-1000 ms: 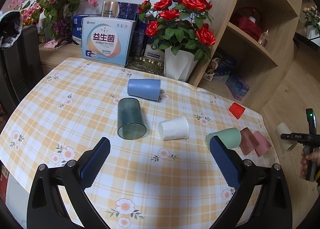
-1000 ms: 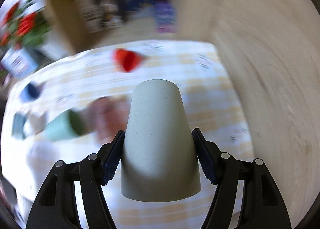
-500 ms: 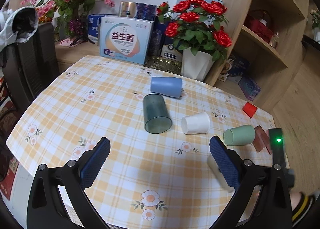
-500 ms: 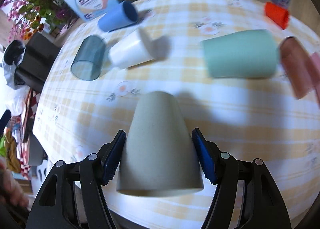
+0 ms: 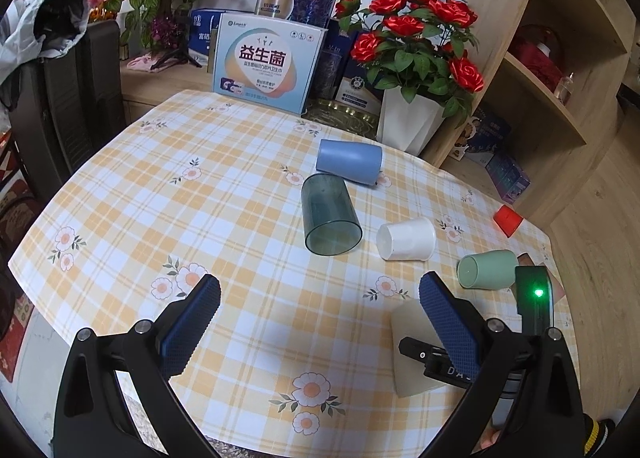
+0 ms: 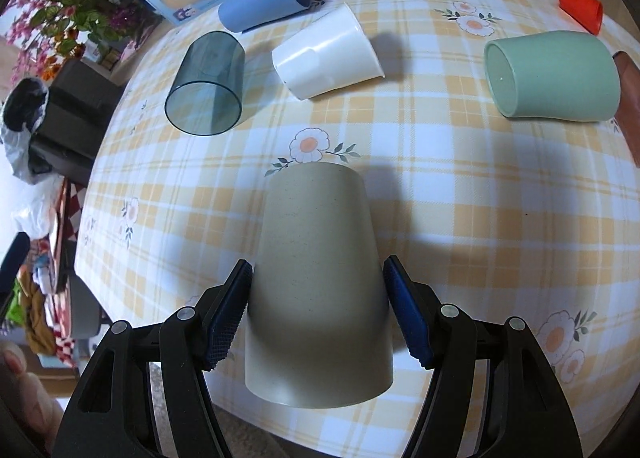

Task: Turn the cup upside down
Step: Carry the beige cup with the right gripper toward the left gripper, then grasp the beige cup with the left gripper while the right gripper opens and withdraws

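Note:
My right gripper (image 6: pixel 318 312) is shut on a beige cup (image 6: pixel 318 278), its closed base pointing away from me and its rim toward the camera, held low over the near edge of the checked table (image 6: pixel 460 218). The same cup (image 5: pixel 412 354) shows in the left wrist view, partly behind my left gripper's right finger (image 5: pixel 448 322). My left gripper (image 5: pixel 318 322) is open and empty above the table's front edge.
Lying on their sides are a blue cup (image 5: pixel 349 161), a clear teal cup (image 5: pixel 330 220), a white cup (image 5: pixel 406 239), a mint cup (image 5: pixel 487 270), a red cup (image 5: pixel 507 220) and a brown cup (image 6: pixel 628 98). Rose pot (image 5: pixel 412 126), box (image 5: pixel 266 64) and shelf (image 5: pixel 560 98) stand behind.
My right gripper has swung in from beyond the table's right side to over the table's front, carrying the beige cup and lowering it toward the cloth. The left gripper has shifted slightly.

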Demonstrator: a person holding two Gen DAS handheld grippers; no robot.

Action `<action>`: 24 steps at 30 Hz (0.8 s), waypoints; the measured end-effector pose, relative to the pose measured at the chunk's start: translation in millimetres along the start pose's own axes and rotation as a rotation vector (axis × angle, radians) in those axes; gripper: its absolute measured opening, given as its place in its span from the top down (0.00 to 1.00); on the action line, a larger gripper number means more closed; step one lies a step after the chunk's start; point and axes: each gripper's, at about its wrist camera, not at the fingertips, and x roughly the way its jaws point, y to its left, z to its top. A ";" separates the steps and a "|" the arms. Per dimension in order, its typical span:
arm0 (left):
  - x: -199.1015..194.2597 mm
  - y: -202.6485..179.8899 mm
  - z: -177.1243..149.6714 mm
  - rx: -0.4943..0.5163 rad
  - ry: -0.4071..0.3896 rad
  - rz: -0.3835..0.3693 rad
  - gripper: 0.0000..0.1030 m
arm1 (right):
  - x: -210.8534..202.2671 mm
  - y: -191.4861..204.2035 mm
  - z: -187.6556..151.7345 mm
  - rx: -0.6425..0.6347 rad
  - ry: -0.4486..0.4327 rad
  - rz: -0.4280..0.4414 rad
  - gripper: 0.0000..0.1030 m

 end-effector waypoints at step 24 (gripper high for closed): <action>12.3 -16.6 -5.9 0.031 0.054 0.009 0.06 | -76.0 -46.8 -14.5 -0.044 -0.304 -0.121 0.14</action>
